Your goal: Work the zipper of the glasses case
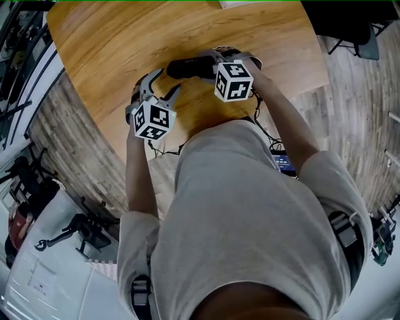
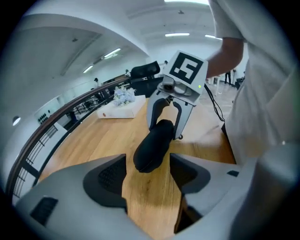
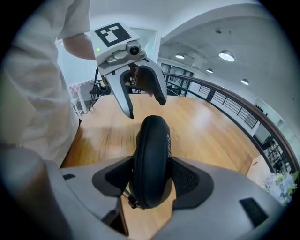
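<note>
Glasses case (image 3: 151,154): one; grippers (image 2: 147,174) (image 3: 150,176): two

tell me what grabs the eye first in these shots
The black oval zip-up glasses case is held on edge over the light wooden table, clamped between the pads of the right tongs. Facing it from the other end, the left tongs gape open, their pads clear of the case.

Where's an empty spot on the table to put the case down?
Free: the wide bare wood of the table beyond the glasses case, up to the white box. Crowded: the near edge, where left gripper and right gripper flank the case.
</note>
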`<state>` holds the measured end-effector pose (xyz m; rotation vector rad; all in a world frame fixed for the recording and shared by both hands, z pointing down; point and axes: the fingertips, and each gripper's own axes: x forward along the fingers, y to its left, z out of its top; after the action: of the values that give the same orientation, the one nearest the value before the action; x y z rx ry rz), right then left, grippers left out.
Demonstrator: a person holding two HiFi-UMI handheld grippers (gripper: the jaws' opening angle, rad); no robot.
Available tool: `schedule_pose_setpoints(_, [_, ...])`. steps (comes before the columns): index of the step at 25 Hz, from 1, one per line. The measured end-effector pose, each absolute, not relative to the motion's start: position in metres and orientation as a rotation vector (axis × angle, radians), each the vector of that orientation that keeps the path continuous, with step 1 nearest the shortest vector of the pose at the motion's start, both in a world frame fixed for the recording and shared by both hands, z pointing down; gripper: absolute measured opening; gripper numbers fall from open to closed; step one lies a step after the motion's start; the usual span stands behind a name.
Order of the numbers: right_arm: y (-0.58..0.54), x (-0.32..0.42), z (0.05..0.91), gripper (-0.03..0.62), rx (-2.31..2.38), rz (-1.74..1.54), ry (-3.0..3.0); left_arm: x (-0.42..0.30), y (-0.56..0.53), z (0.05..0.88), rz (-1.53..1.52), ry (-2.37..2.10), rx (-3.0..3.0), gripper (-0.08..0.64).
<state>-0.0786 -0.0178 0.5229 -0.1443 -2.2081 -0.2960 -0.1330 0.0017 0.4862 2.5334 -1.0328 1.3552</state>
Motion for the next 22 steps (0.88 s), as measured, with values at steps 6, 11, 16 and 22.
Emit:
schedule_pose_setpoints(6, [-0.003, -0.082, 0.520, 0.279, -0.216, -0.253, -2.210, -0.105, 0.003, 0.501, 1.535, -0.888, 2.633, 0.320])
schedule_pose_setpoints(11, [0.011, -0.084, 0.520, 0.279, -0.297, -0.220, -2.220, -0.083, 0.009, 0.526, 1.732, -0.704, 2.680, 0.324])
schedule_pose_setpoints(16, [0.016, -0.082, 0.523, 0.278, -0.326, -0.193, -2.239, -0.081, 0.011, 0.545, 1.847, -0.616, 2.657, 0.319])
schedule_pose_setpoints(22, [0.010, -0.083, 0.524, 0.279, -0.247, -0.171, -2.290, -0.085, 0.010, 0.553, 1.725, -0.636, 2.626, 0.302])
